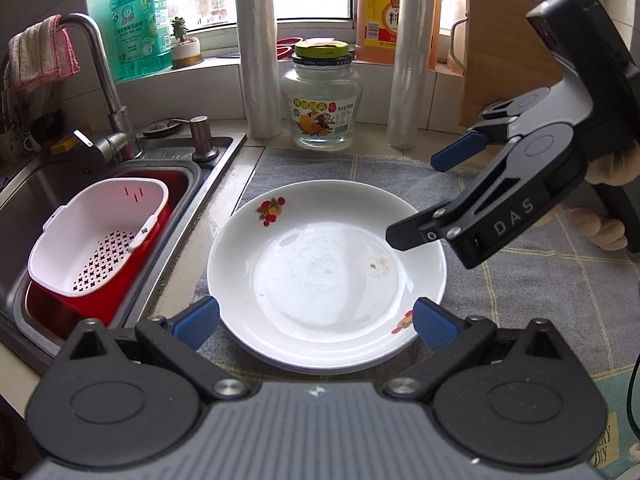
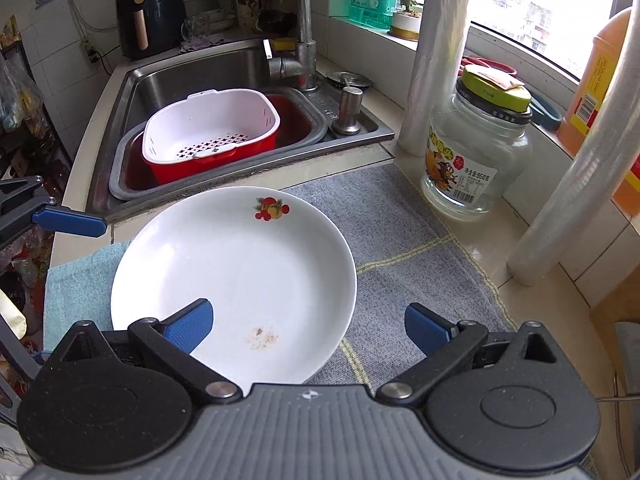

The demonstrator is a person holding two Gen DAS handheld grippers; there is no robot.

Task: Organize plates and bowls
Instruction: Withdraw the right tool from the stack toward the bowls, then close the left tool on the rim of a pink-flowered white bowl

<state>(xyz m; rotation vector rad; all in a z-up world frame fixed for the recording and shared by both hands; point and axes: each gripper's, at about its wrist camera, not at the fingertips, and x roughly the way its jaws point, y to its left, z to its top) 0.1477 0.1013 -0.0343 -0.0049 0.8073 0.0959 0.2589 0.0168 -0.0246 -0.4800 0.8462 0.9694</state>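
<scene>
White plate on grey mat beside sink; both sets of fingers spread wide, nothing held.

Left wrist view: left gripper [image 1: 316, 322] fingers stood wide open and empty, the plate [image 1: 326, 276] lay just ahead between them, near rim level with the blue pads, on the grey mat [image 1: 520, 280] on the desk. Right gripper [image 1: 416, 200] hung over the plate's right rim, fingers fully apart, gripping nothing. Sink [image 1: 188, 184] with white strainer basket [image 1: 96, 236] was off to the left of the fingers; glass jar [image 1: 321, 100] stood beyond the plate.
Right wrist view: right gripper [image 2: 308, 322] fingers were wide open and empty, left pad [image 2: 192, 326] over the plate [image 2: 236, 276], right pad over the mat [image 2: 400, 240]. Left gripper finger [image 2: 68, 220] showed at the left edge, clear of the plate.
</scene>
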